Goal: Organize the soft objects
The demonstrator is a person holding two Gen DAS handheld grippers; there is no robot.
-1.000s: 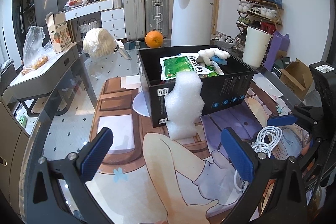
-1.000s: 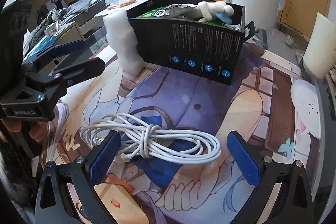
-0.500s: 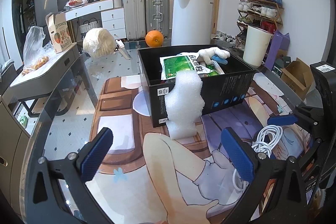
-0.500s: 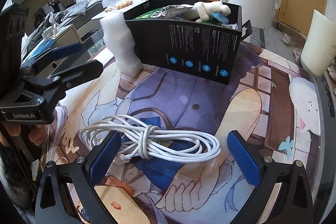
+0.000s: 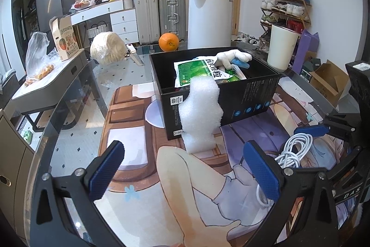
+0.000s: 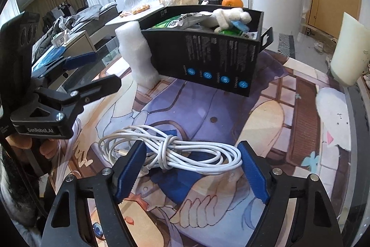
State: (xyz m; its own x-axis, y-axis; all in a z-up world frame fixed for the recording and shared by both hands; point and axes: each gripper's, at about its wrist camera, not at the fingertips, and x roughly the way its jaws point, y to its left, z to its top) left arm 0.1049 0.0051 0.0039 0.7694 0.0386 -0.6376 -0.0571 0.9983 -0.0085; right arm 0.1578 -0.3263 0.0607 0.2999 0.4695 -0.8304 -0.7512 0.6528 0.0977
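Observation:
A coiled white cable (image 6: pixel 185 154) lies on the printed mat. My right gripper (image 6: pixel 188 174) straddles it, its jaws closing, with the blue pads at either end of the coil and no firm squeeze showing. In the left wrist view the same cable (image 5: pixel 293 149) lies at the right, under the right gripper's fingers (image 5: pixel 309 130). My left gripper (image 5: pixel 185 175) is open and holds nothing. Ahead of it a white foam piece (image 5: pixel 201 115) leans upright against the black box (image 5: pixel 242 103). The box holds a green bag (image 5: pixel 198 71) and a white plush toy (image 5: pixel 231 57).
An orange (image 5: pixel 168 42), a pale round bundle (image 5: pixel 107 51) and a knife (image 5: pixel 135 57) lie on the glass table behind the box. A white cylinder (image 5: pixel 281 48) stands at the table's far right. A person's hand (image 6: pixel 20 142) holds the left gripper.
The right gripper's jaws have narrowed around the white cable, and its view has shifted slightly. The left gripper and the foam have not moved.

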